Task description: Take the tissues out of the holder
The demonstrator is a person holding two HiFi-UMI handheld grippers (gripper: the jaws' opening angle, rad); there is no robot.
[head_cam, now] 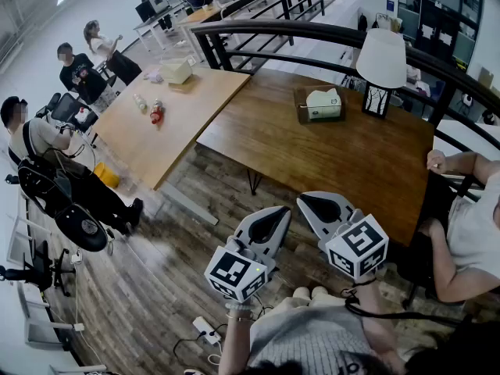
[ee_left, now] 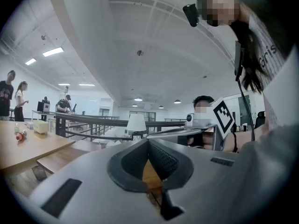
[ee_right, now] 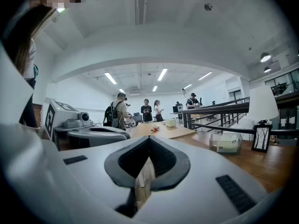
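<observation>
The seated person at the dark table is running off the head view's right edge, so only an arm and torso are showing. The lamp is covering a stretch of the rail behind it. Small items on the light table are looking too tiny to name. In the right gripper view, the holder is showing only a pale blur through its clear walls.

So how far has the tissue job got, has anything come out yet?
Nothing looks done: the tissues sit in the holder on the dark table, beside the lamp. Nothing is in hand: left gripper and right gripper have shut, empty jaws, far from the holder. Reaching, gripping and pulling out all remain.
</observation>
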